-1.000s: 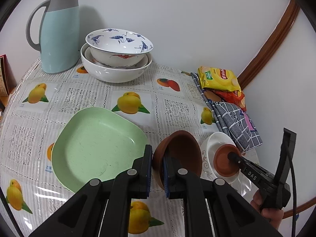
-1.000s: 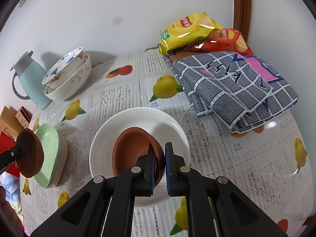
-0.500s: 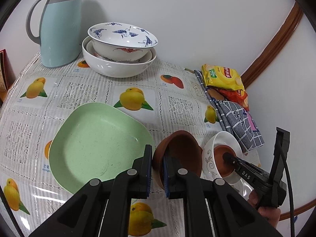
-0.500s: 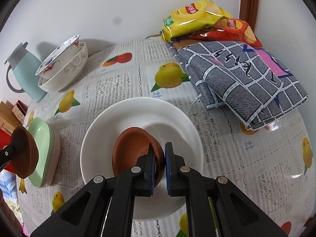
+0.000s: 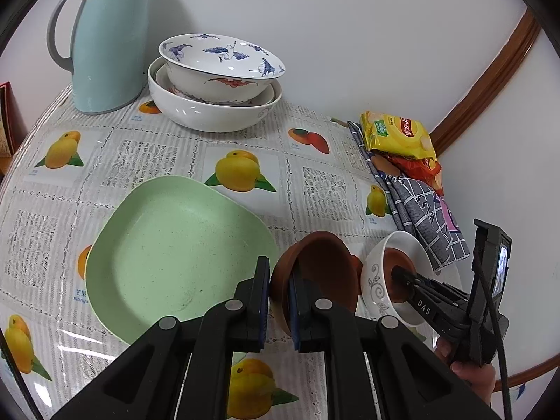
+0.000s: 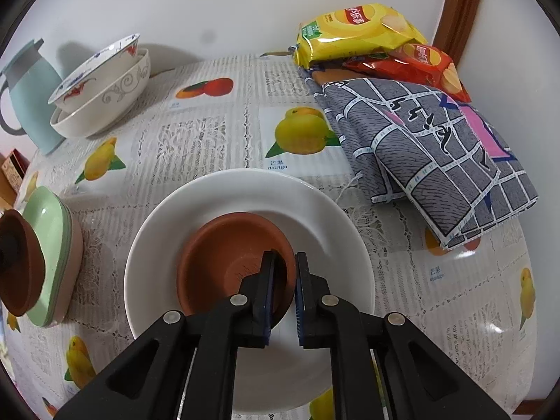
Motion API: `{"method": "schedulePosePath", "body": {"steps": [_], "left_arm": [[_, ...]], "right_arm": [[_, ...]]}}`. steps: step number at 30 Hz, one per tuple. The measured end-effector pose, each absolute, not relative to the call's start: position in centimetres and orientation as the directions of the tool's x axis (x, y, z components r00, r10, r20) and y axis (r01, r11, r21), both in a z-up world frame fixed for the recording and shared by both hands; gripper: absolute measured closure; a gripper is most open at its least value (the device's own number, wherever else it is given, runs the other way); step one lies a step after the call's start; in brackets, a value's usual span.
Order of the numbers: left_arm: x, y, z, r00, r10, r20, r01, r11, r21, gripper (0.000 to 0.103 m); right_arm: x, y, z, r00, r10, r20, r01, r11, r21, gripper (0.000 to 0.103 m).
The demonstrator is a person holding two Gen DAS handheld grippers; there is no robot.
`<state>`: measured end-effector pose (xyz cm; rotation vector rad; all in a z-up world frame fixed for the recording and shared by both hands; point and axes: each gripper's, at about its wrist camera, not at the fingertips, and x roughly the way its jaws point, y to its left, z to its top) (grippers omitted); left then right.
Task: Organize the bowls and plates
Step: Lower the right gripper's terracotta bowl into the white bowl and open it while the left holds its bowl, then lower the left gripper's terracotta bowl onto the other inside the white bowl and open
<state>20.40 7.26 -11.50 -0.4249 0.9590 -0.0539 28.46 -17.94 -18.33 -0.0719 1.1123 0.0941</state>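
Note:
My left gripper [image 5: 280, 269] is shut on the rim of a brown clay bowl [image 5: 325, 266], which it holds tilted just right of the green plate [image 5: 168, 252]. In the right wrist view this bowl [image 6: 21, 266] hangs beside the green plate [image 6: 52, 238], which lies on another plate. My right gripper [image 6: 283, 262] pinches the rim of a second brown bowl [image 6: 224, 255] that rests inside the white plate [image 6: 315, 210]. Its jaws are starting to open with the rim still between the pads. The left wrist view shows the right gripper [image 5: 399, 273] reaching into the white plate [image 5: 374, 280].
Two nested patterned bowls [image 5: 220, 70] and a pale blue thermos jug [image 5: 105, 42] stand at the back by the wall. Snack bags [image 6: 357, 31] and a folded grey checked cloth [image 6: 437, 154] lie at the right. The table edge runs close behind the white plate.
My right gripper has sunk and tipped, bringing its brown bowl flatter into the white plate. The left gripper and its bowl have barely moved.

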Motion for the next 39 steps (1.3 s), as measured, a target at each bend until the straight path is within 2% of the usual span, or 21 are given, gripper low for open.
{"method": "schedulePosePath", "body": {"steps": [7, 16, 22, 29, 39], "left_arm": [[20.3, 7.3, -11.5, 0.576, -0.238, -0.782, -0.138, 0.915, -0.380, 0.093], [19.6, 7.2, -11.4, 0.576, -0.242, -0.781, -0.129, 0.916, -0.379, 0.093], [19.3, 6.6, -11.2, 0.570, -0.238, -0.786, -0.120, 0.923, -0.367, 0.093], [19.1, 4.2, -10.3, 0.568, -0.240, -0.787, -0.094, 0.932, -0.351, 0.093], [19.1, -1.1, -9.0, 0.557, -0.264, -0.787, -0.029, 0.941, -0.336, 0.093]], "right_arm": [[28.2, -17.2, -18.7, 0.446, -0.027, -0.894, -0.127, 0.988, -0.093, 0.088], [27.6, -16.5, -18.7, 0.458, -0.048, -0.888, -0.167, 0.976, -0.139, 0.077], [27.0, -17.2, -17.4, 0.485, -0.017, -0.874, -0.156, 0.982, -0.106, 0.064], [24.9, -19.9, -14.0, 0.533, 0.069, -0.843, -0.132, 0.991, -0.003, 0.060], [20.3, -25.0, -10.8, 0.611, 0.071, -0.788, -0.088, 0.996, 0.021, 0.059]]}}
